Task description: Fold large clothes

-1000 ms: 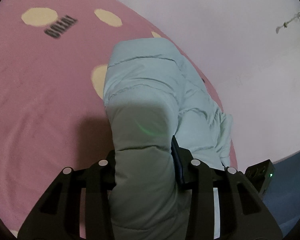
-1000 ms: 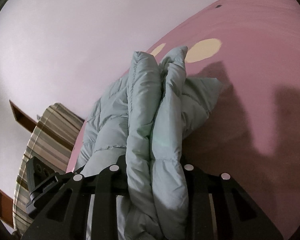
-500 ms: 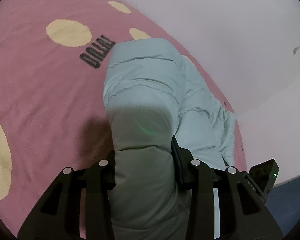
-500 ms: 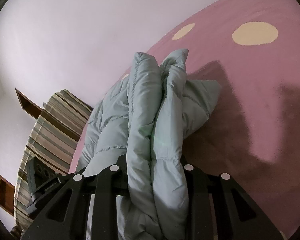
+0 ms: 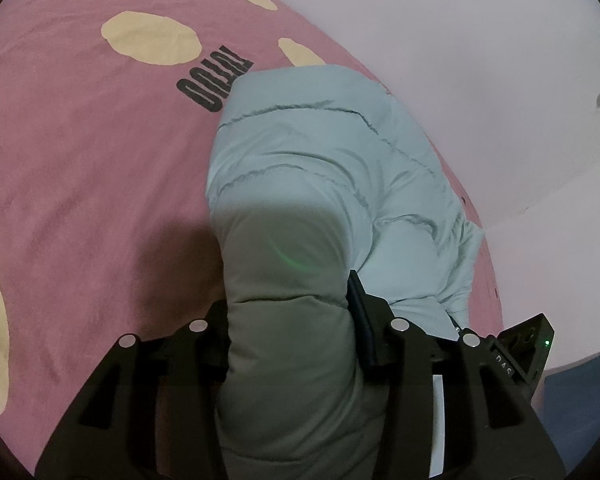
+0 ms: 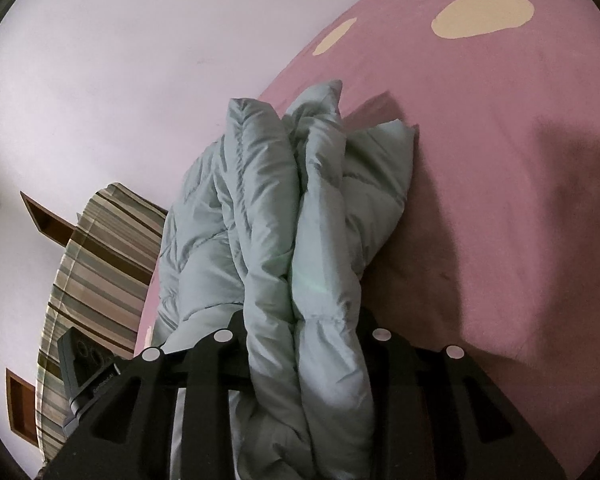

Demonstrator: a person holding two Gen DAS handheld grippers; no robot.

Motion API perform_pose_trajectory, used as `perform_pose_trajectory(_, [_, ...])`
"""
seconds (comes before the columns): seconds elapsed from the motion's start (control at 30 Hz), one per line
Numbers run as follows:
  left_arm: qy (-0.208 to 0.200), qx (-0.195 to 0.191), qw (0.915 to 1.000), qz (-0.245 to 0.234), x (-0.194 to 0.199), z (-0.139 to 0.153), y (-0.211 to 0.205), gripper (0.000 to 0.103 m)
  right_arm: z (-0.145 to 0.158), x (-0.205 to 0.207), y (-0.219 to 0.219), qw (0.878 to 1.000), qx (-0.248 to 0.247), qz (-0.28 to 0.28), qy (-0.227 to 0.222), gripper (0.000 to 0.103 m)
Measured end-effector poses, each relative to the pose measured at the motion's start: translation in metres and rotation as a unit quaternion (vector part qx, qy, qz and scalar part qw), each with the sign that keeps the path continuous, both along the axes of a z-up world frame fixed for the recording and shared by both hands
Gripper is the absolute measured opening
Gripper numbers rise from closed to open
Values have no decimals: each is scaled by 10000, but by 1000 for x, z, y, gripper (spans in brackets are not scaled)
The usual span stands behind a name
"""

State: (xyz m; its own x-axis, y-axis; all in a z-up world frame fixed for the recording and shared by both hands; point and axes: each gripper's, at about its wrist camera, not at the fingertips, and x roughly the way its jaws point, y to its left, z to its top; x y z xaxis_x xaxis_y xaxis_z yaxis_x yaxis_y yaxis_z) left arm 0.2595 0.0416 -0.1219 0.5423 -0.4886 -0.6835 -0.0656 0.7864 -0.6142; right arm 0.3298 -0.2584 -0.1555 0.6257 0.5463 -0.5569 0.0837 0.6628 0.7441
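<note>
Room as I see it: bed under a pink sheet with cream spots and dark printed lettering; pale, bare wall behind it, lit dimly; blue floor at the bed's edge; to my right side, a striped brown-and-grey cover and two brown wooden recesses in the white wall
</note>
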Motion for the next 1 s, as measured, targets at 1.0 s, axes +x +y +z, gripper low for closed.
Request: perform_pose_trajectory(1.0, [-225, 1151, 9930, 133, -13, 19, 3, 79, 6, -30, -37, 9979, 107, -590, 231, 60])
